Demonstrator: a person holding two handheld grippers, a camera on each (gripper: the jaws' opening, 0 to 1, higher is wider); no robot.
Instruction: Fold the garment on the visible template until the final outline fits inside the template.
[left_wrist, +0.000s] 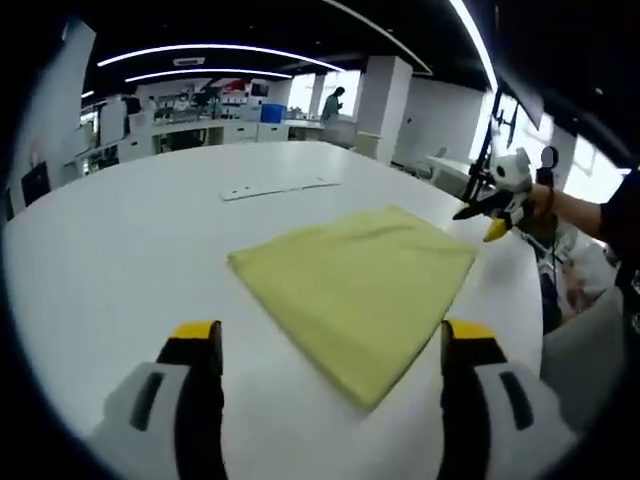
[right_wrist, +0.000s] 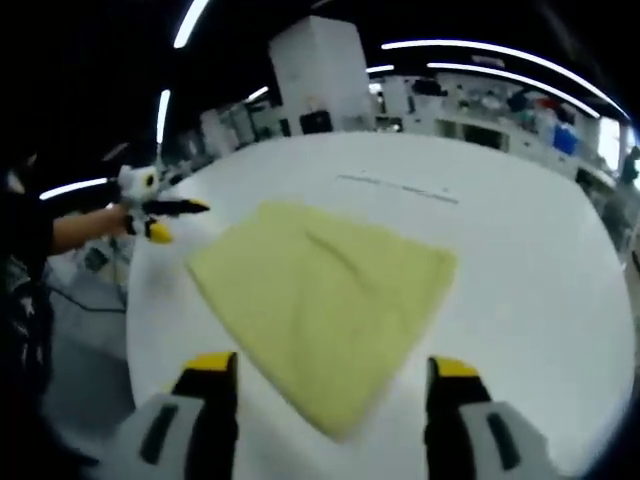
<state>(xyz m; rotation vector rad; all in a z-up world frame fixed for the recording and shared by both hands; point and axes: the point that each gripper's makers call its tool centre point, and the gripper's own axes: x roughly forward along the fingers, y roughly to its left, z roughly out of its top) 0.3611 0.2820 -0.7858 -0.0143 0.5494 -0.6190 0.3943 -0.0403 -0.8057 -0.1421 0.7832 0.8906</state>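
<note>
A yellow garment lies folded into a flat four-sided shape on the white table. In the left gripper view my left gripper is open, its jaws wide apart over the garment's near corner with nothing between them. My right gripper is held in a hand off the garment's far right corner, above the table's edge. In the right gripper view the same garment lies ahead of my open right gripper, and my left gripper hovers by the garment's left corner.
A thin pale strip lies on the table beyond the garment, also visible as the strip. The table edge runs close along the garment's right. Desks and a standing person are far behind.
</note>
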